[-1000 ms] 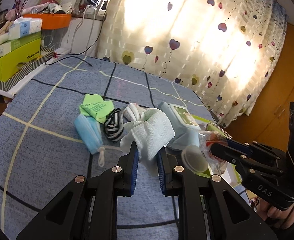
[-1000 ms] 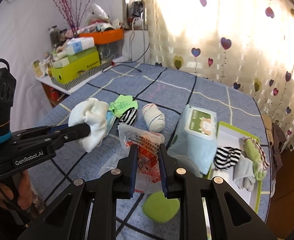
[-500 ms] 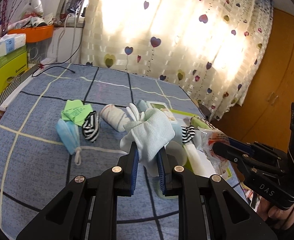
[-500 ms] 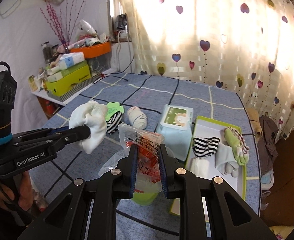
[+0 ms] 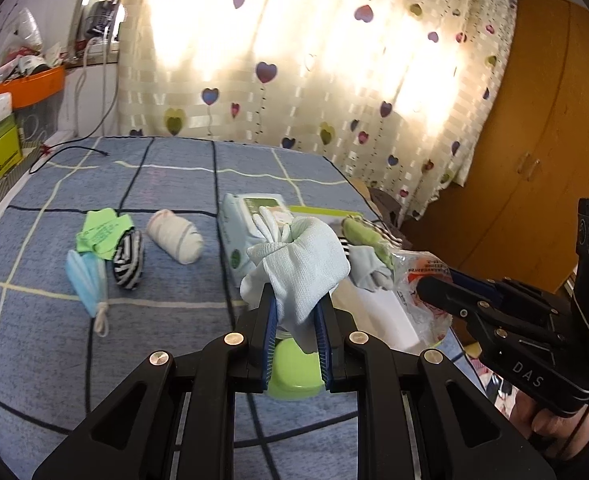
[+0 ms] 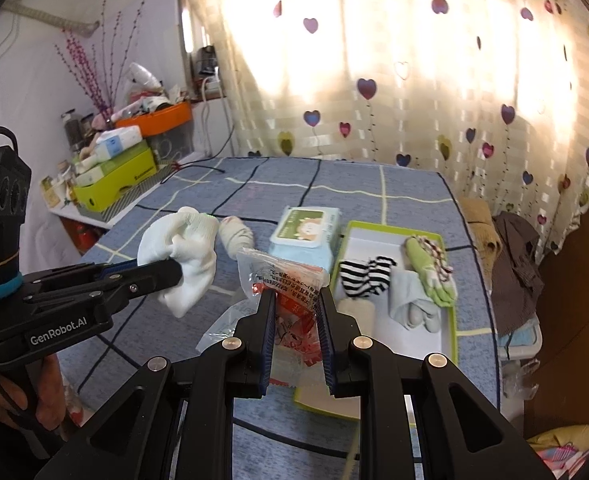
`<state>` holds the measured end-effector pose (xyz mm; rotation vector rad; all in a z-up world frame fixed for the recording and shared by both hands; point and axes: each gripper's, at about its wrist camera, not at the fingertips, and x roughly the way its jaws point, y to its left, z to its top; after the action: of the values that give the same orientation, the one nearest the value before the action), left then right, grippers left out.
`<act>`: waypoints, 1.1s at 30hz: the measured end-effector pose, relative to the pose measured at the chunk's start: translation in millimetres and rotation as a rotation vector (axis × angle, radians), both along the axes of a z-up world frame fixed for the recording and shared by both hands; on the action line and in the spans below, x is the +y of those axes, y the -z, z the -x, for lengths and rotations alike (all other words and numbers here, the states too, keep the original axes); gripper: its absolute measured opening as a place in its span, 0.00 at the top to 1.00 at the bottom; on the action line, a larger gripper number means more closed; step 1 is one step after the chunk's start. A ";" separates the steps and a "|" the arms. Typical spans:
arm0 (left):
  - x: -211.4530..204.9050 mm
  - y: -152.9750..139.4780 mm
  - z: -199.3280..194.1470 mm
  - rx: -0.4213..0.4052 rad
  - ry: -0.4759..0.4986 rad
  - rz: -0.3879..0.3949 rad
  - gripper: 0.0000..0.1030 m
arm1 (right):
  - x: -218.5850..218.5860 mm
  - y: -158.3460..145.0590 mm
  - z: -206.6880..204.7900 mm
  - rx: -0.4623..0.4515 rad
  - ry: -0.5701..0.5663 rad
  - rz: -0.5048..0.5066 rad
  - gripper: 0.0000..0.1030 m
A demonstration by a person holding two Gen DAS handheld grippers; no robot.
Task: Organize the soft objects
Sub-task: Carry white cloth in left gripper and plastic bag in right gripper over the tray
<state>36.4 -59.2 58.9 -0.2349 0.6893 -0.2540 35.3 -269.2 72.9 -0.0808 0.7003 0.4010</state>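
My left gripper (image 5: 296, 312) is shut on a white glove (image 5: 306, 268) and holds it above the blue checked table. It shows too in the right wrist view (image 6: 182, 252). My right gripper (image 6: 296, 312) is shut on a clear plastic packet with red print (image 6: 290, 292), also lifted; it appears in the left wrist view (image 5: 418, 280). A green-rimmed tray (image 6: 394, 232) on the right holds a striped sock (image 6: 364, 276), a grey sock (image 6: 408, 300) and a green glove (image 6: 430, 272).
On the table lie a wet-wipes pack (image 6: 306, 236), a rolled white sock (image 5: 174, 236), a striped sock (image 5: 128, 260), a blue face mask (image 5: 84, 276), a green paper (image 5: 102, 232) and a green pad (image 5: 292, 372). Boxes stand on a shelf (image 6: 114, 176) at left.
Both grippers have lifted and pulled back from the table with their loads still held. The view has swung right, so the tray shows more fully.
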 end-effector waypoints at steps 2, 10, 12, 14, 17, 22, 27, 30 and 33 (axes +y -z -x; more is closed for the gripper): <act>-6.9 0.1 -2.3 0.003 0.013 -0.005 0.82 | -7.1 1.0 -0.4 0.003 0.012 -0.004 0.81; -32.5 1.4 -11.8 0.016 0.061 -0.021 0.82 | -29.6 6.7 -4.2 0.015 0.053 -0.019 0.81; -38.3 2.9 -14.6 0.022 0.071 -0.023 0.82 | -34.2 8.7 -5.2 0.020 0.061 -0.021 0.81; -44.3 5.0 -17.1 0.029 0.084 -0.024 0.82 | -38.9 10.9 -6.4 0.025 0.070 -0.022 0.81; -52.5 8.2 -21.3 0.041 0.100 -0.026 0.82 | -46.4 15.2 -9.0 0.035 0.084 -0.024 0.81; -66.3 14.3 -29.8 0.063 0.127 -0.034 0.82 | -57.2 22.6 -15.5 0.055 0.106 -0.031 0.81; -79.6 21.6 -40.1 0.091 0.152 -0.041 0.82 | -69.5 31.7 -24.8 0.075 0.129 -0.040 0.81; -87.3 27.1 -46.6 0.109 0.168 -0.045 0.82 | -80.3 40.9 -31.5 0.096 0.156 -0.039 0.81; -95.6 32.6 -50.8 0.127 0.185 -0.051 0.82 | -89.7 49.0 -36.3 0.114 0.178 -0.041 0.81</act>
<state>87.2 -154.7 26.3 -0.1392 0.8436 -0.4006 71.5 -358.9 23.9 0.0435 0.8047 0.2506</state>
